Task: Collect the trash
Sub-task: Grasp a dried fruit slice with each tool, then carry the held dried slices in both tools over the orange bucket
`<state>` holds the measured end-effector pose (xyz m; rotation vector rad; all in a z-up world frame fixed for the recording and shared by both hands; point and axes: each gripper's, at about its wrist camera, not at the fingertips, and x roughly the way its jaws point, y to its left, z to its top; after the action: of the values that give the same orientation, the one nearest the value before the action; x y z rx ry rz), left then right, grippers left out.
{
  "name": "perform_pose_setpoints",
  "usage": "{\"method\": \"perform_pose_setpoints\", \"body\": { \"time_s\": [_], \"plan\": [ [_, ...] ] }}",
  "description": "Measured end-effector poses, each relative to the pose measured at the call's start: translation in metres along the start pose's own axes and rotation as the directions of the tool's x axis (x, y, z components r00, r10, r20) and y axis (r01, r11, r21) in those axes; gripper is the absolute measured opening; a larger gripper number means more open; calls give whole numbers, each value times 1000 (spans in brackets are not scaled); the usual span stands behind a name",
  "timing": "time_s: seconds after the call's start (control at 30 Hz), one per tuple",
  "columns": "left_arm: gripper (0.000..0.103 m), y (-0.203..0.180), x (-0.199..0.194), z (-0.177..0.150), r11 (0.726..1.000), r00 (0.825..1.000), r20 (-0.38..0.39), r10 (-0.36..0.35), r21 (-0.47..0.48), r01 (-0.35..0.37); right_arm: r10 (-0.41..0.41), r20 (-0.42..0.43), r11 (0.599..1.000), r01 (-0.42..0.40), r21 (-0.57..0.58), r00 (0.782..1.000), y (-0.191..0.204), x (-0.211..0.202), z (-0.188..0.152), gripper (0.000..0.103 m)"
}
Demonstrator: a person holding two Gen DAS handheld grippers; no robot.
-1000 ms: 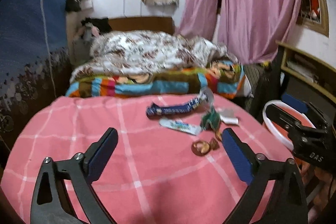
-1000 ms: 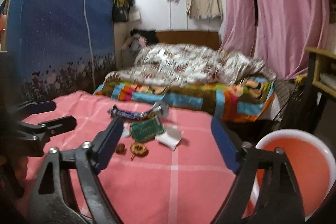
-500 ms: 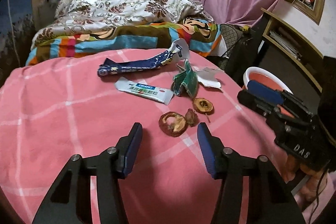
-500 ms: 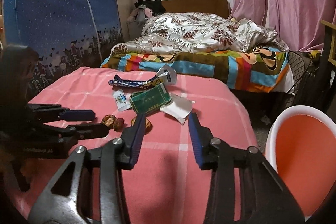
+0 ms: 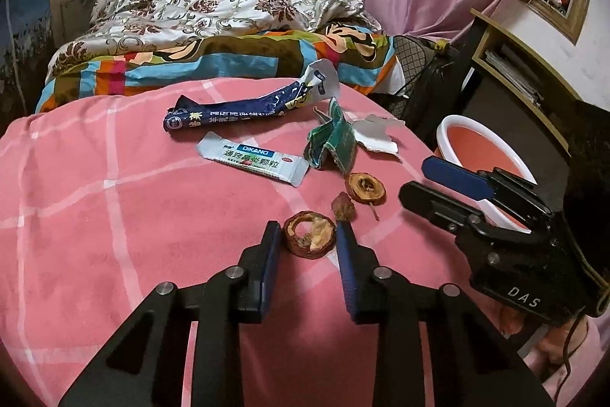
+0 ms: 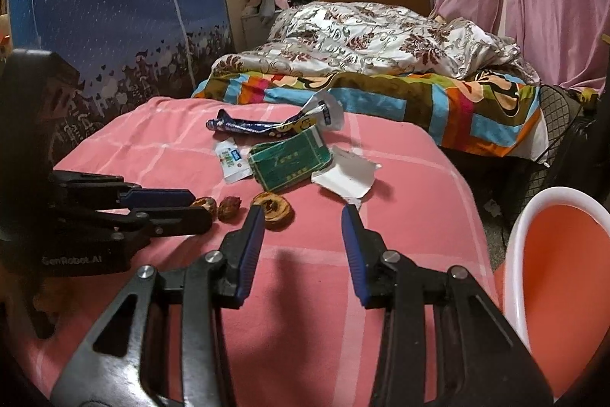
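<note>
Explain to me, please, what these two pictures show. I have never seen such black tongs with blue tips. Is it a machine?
It is not a robot. A person holds a two-finger gripper in each hand, and each gripper has a small wide-angle camera that looks along its fingers, so there is one picture from each hand.

On the pink blanket lies trash: a dark blue wrapper, a white sachet, a green packet, torn white paper and dried fruit scraps. An orange bin stands beside it.

The left gripper is closing around a round fruit scrap, which is not yet lifted. The right gripper is open and holds nothing.
</note>
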<state>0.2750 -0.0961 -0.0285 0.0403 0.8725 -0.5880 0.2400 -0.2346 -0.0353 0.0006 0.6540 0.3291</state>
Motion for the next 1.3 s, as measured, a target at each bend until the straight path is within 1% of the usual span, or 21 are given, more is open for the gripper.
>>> {"method": "perform_pose_setpoints", "body": {
  "time_s": [0.13,0.33,0.4,0.43,0.47,0.6,0.73,0.8,0.83,0.9,0.97,1.03,1.07,1.1,1.13,1.2,1.3],
  "plan": [
    [25,2,-1,-1,999,999,13,38,-15,-38,21,-24,1000,-21,-5,1000,4,7,1,21],
    [25,10,-9,-4,996,998,36,56,-65,-54,35,-72,999,-37,-22,997,11,22,4,16],
    [25,10,-10,-4,996,997,39,59,-66,-57,41,-89,999,-42,-18,995,11,26,5,13],
    [25,8,-11,-4,996,997,40,63,-66,-60,44,-93,999,-46,-19,995,12,28,5,8],
    [25,7,-11,-4,996,997,43,68,-63,-65,49,-97,998,-51,-21,994,13,28,5,6],
    [25,-1,-17,-5,996,994,77,75,-47,-72,53,-86,998,-57,-35,995,16,24,3,5],
    [25,-11,-28,-6,997,986,150,76,-32,-72,28,-17,998,-28,-51,999,13,3,-2,5],
    [25,-18,-37,-7,997,973,215,83,-18,-81,-7,48,998,10,-60,999,10,-13,-4,5],
    [25,-22,-40,-6,996,967,238,86,-14,-85,-23,96,998,28,-58,995,8,-24,-5,5],
    [25,-29,-49,-7,996,950,300,88,2,-93,-30,175,998,39,-47,984,3,-43,-6,5],
    [25,-37,-57,-6,996,931,355,82,15,-93,-53,257,997,63,-32,965,-2,-63,-7,5],
    [25,-45,-65,-4,996,911,405,70,23,-87,-81,340,995,93,-18,937,-8,-83,-9,5],
    [25,-51,-69,-3,996,899,435,58,30,-79,-103,380,993,116,-12,919,-9,-93,-11,5],
    [25,-55,-73,-2,997,889,456,48,40,-74,-125,419,990,140,-5,899,-11,-103,-12,5],
    [25,-62,-77,-1,996,874,484,39,52,-73,-146,453,987,162,4,880,-12,-112,-15,5],
    [25,-75,-83,3,994,848,529,15,85,-71,-192,518,977,211,23,834,-14,-131,-18,5],
    [25,-102,-91,7,986,808,588,-25,146,-76,-256,583,959,277,55,771,-17,-153,-23,5]
  ]
}}
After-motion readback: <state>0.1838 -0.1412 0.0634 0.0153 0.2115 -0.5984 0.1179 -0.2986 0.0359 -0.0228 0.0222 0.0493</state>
